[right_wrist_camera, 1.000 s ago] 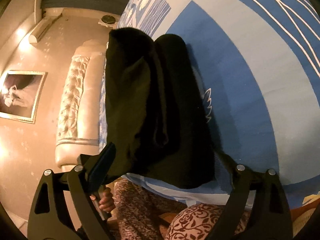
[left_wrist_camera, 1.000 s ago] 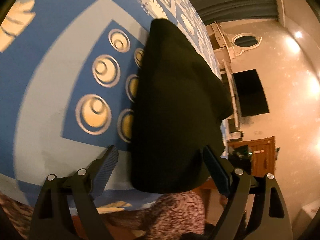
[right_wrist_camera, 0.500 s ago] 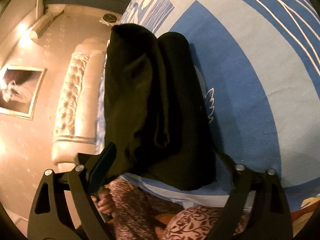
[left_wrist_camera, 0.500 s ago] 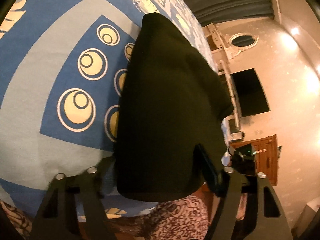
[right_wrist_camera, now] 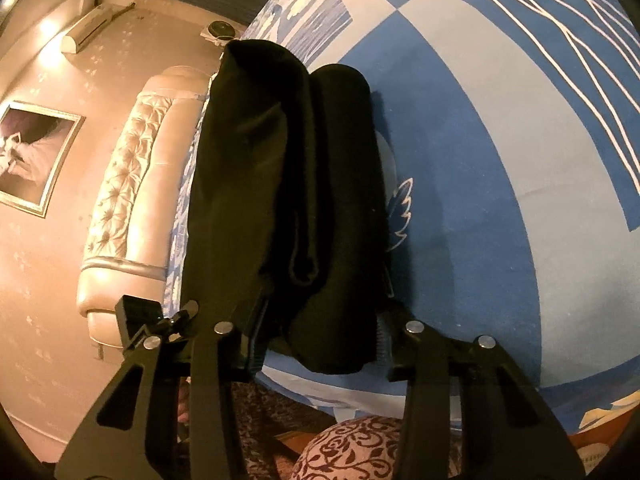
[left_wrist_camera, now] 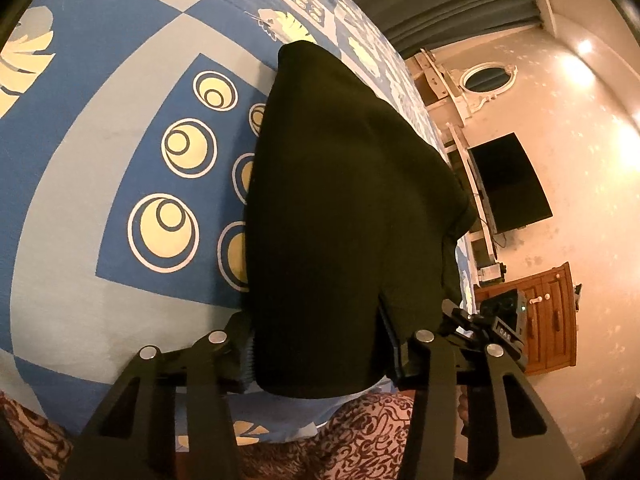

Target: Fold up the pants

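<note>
Black pants (left_wrist_camera: pixel 340 208) lie folded into a thick stack on a blue patterned bedspread (left_wrist_camera: pixel 100 160), near the bed's front edge. My left gripper (left_wrist_camera: pixel 320 354) has its jaws closed in on the near end of the stack, one finger under the cloth and one above. In the right wrist view the same pants (right_wrist_camera: pixel 288 184) show layered folds. My right gripper (right_wrist_camera: pixel 320 340) also straddles the near end of the stack, jaws pressed against the cloth on both sides.
The bed's front edge is just below the grippers, with a floral-patterned fabric (right_wrist_camera: pixel 360 448) beneath. A tufted headboard (right_wrist_camera: pixel 128 184) is at the left in the right wrist view. A TV (left_wrist_camera: pixel 508 184) and wooden cabinet (left_wrist_camera: pixel 548 312) stand by the far wall.
Both grippers have closed from wide open onto the near end of the folded pants. The left gripper also moved forward over the cloth.
</note>
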